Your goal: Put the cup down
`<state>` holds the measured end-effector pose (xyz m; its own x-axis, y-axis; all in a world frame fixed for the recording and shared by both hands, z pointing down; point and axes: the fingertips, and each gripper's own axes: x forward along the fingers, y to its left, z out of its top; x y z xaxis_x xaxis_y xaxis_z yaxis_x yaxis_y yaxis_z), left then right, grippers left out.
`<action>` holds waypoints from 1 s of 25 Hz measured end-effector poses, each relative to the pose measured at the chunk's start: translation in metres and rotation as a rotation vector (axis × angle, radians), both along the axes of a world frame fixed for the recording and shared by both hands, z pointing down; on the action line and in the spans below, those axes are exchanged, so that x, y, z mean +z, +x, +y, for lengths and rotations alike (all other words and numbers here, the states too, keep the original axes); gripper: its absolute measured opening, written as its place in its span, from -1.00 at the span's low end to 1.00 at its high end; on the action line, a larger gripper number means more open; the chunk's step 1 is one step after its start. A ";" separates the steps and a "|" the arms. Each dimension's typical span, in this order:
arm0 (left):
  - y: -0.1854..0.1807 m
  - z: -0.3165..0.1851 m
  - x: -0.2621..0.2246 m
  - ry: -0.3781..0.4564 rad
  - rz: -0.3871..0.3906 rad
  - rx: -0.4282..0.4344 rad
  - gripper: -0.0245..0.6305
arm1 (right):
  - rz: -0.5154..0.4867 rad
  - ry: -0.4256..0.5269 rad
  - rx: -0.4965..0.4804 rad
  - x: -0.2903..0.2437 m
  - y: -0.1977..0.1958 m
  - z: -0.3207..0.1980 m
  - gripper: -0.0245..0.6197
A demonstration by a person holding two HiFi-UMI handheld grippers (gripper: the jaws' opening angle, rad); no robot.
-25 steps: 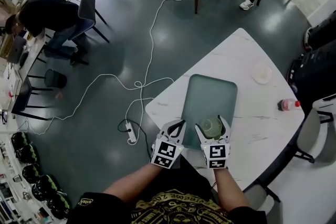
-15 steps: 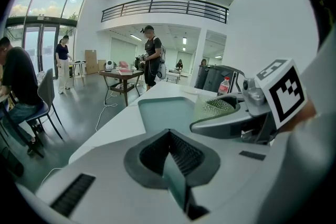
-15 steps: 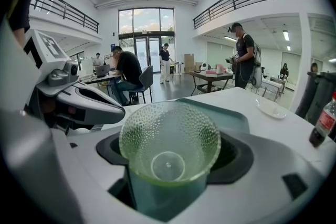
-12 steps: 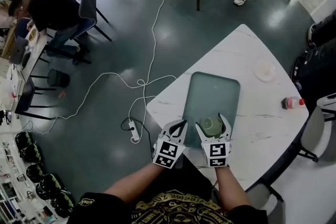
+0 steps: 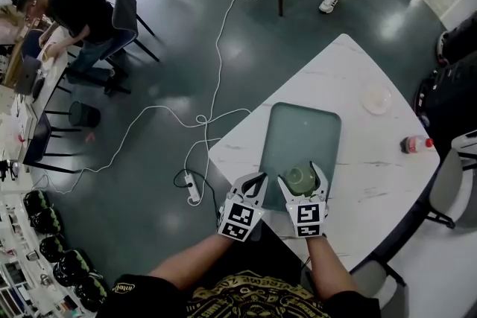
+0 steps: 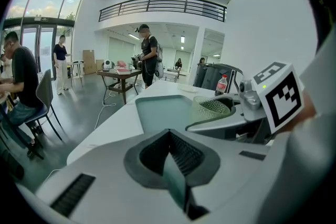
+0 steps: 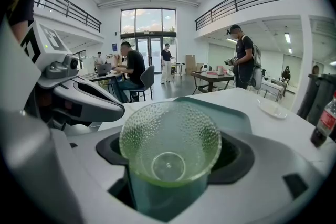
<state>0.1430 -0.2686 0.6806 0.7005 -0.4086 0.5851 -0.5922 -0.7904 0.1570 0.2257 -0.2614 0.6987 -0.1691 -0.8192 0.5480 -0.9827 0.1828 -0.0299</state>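
Two grippers noted: right gripper (image 5: 301, 174) clamps the green cup (image 7: 169, 144) over the tray's (image 5: 298, 130) near end, contact unclear; left gripper (image 5: 251, 179), just left, is pinched together, empty. Risk: release before the base sits flat would tip it. Far right, bottle (image 5: 415, 144) label unreadable. No other writing legible.
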 end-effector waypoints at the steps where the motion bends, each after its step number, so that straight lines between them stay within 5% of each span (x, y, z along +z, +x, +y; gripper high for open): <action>1: 0.000 0.001 0.000 0.001 -0.001 0.002 -0.93 | 0.002 0.001 -0.001 0.000 0.000 0.000 0.32; 25: -0.006 0.007 -0.015 0.020 0.032 0.024 -0.93 | 0.001 -0.046 -0.005 -0.001 -0.008 0.017 0.37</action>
<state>0.1371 -0.2616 0.6661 0.7286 -0.4029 0.5538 -0.5680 -0.8074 0.1598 0.2174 -0.2444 0.6977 -0.1728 -0.7923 0.5852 -0.9817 0.1867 -0.0372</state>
